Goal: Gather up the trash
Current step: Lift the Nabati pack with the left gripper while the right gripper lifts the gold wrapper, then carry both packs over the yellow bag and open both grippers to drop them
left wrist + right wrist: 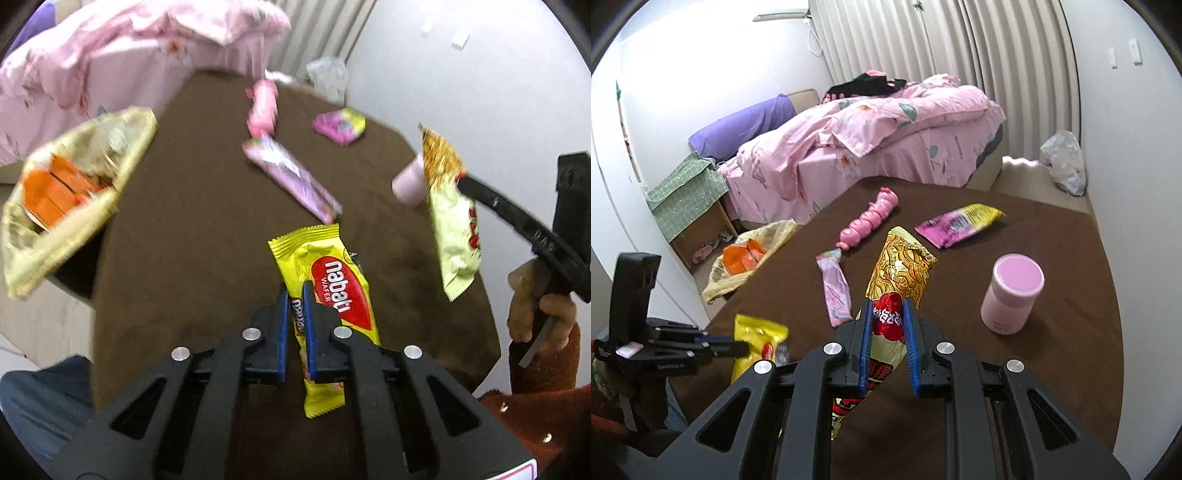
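Note:
My left gripper (294, 291) is shut on a yellow Nabati wafer wrapper (332, 280), pinched edge-on just above the brown table (184, 229). My right gripper (888, 310) is shut on a gold and red noodle snack packet (901, 266), held upright off the table. In the left wrist view that packet (450, 221) hangs at the right from the right gripper (463, 181). In the right wrist view the left gripper (738, 345) grips the yellow wrapper (757, 332) at the lower left. A yellowish trash bag (74, 177) with orange boxes inside stands open at the table's left edge.
On the table lie a long pink wrapper (834, 291), a pink and yellow packet (960, 223), a pink toy (868, 218) and a pink lidded jar (1012, 295). A bed with pink bedding (886, 125) stands behind. A white plastic bag (1063, 162) sits by the curtain.

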Tool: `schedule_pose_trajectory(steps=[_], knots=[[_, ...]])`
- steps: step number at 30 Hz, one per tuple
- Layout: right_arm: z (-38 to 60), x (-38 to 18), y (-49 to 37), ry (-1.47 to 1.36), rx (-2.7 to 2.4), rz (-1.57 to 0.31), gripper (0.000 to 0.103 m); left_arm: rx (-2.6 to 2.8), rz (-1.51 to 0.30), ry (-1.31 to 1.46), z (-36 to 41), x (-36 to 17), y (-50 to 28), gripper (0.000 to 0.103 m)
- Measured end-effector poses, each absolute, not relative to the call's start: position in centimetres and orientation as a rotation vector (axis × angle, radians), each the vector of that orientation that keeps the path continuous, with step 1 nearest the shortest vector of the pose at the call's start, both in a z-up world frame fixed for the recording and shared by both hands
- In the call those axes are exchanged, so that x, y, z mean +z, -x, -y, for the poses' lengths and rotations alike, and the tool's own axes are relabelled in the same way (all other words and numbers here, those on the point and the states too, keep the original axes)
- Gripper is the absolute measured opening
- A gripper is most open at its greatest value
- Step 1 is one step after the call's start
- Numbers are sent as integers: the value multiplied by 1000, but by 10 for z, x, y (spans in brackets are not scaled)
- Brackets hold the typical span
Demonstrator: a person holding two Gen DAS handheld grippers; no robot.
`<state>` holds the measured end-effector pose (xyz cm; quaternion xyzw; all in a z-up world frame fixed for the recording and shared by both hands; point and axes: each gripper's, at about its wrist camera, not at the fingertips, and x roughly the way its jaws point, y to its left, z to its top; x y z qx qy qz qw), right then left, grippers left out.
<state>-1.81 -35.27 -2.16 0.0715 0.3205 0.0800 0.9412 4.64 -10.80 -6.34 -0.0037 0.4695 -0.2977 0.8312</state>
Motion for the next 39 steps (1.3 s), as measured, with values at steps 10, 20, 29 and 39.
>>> schedule_pose_trajectory(steps=[10, 20, 29, 39], knots=[[291, 30, -15, -14, 302, -555, 17, -404, -735, 130, 3, 13, -72, 7], [200, 56, -97, 21, 411, -461, 17, -153, -531, 177, -103, 54, -104, 7], [119, 10, -175, 71, 494, -551, 17, -130, -548, 198, -130, 2, -160, 7], [57, -63, -248, 204, 544, -757, 17, -204, -830, 151, -117, -92, -207, 7]])
